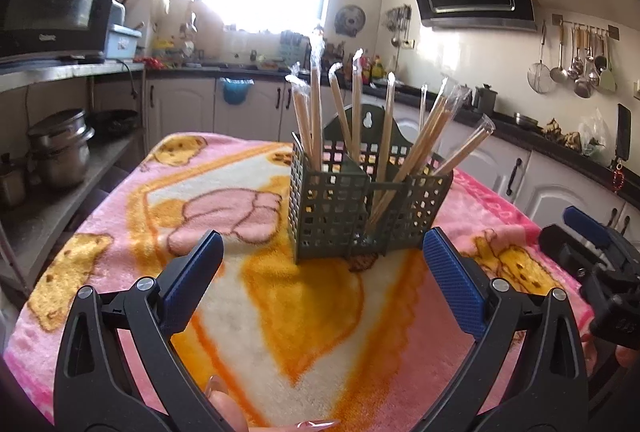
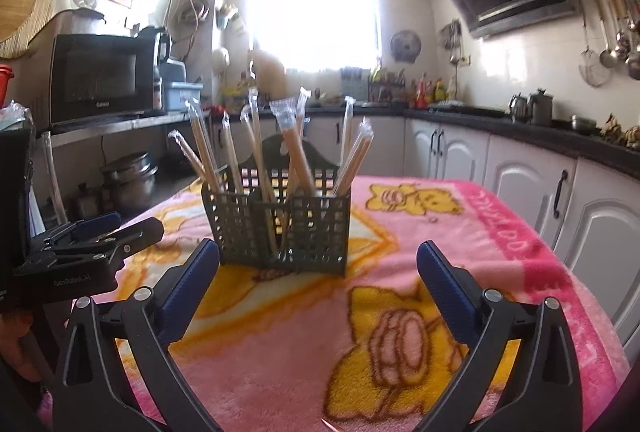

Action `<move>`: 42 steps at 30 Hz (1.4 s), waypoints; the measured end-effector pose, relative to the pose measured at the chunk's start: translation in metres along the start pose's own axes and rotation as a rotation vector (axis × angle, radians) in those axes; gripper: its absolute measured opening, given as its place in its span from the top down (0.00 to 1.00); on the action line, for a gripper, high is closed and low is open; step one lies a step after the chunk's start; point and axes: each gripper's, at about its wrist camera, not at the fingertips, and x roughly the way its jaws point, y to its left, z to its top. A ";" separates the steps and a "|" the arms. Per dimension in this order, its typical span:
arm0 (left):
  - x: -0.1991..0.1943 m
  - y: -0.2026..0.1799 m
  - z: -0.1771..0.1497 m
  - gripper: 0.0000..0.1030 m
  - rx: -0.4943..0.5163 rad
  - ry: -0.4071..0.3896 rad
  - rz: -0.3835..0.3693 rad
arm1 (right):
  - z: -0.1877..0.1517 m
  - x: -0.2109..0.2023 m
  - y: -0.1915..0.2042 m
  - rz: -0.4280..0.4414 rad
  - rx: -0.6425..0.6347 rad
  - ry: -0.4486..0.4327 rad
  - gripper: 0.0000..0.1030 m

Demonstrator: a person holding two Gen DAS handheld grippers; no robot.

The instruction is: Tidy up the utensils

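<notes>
**Wrapped chopsticks upright in the rack, both grippers empty**

Standing mid-table on the pink blanket (image 1: 120, 199): a green rack (image 1: 340, 207) holding wrapped chopsticks (image 1: 316, 111). Likely light, stiff, thin, with slippery plastic sleeves; best pinched along the bare upper shaft, above the rim. Fanned out and crossing, so neighbours may snag or tip. Left gripper (image 1: 324, 272) spread wide, holding nothing; right gripper (image 2: 320, 280) likewise wide, empty. Near the rack, blanket bare. Far off: microwave (image 2: 104, 79), hanging ladles (image 1: 576, 59).

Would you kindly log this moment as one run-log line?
left gripper: open, empty | right gripper: open, empty | wrapped chopsticks: standing in green caddy | caddy: on pink blanket
</notes>
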 end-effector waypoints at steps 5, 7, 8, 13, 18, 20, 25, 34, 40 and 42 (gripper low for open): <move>-0.002 -0.007 -0.003 0.10 0.042 -0.027 0.044 | -0.005 -0.012 0.005 -0.008 -0.009 -0.060 0.06; -0.003 -0.009 -0.004 0.10 0.044 -0.031 0.029 | -0.008 -0.012 0.008 -0.021 -0.023 -0.061 0.06; -0.003 -0.009 -0.005 0.10 0.044 -0.033 0.025 | -0.010 -0.011 0.008 -0.022 -0.018 -0.054 0.06; -0.004 -0.008 -0.005 0.10 0.043 -0.042 0.018 | -0.012 -0.008 0.005 -0.034 0.009 -0.038 0.06; -0.004 -0.008 -0.006 0.10 0.040 -0.036 0.019 | -0.013 -0.009 0.001 -0.038 0.031 -0.035 0.06; -0.003 -0.007 -0.006 0.10 0.038 -0.031 0.016 | -0.013 -0.009 0.002 -0.037 0.032 -0.031 0.06; -0.002 -0.007 -0.007 0.10 0.040 -0.026 0.019 | -0.014 -0.009 0.002 -0.037 0.033 -0.028 0.06; -0.003 -0.007 -0.007 0.10 0.041 -0.029 0.017 | -0.014 -0.008 0.002 -0.037 0.034 -0.025 0.06; -0.002 -0.008 -0.007 0.10 0.040 -0.028 0.017 | -0.014 -0.009 0.002 -0.038 0.033 -0.026 0.06; -0.002 -0.008 -0.007 0.10 0.040 -0.028 0.017 | -0.014 -0.009 0.002 -0.036 0.032 -0.025 0.06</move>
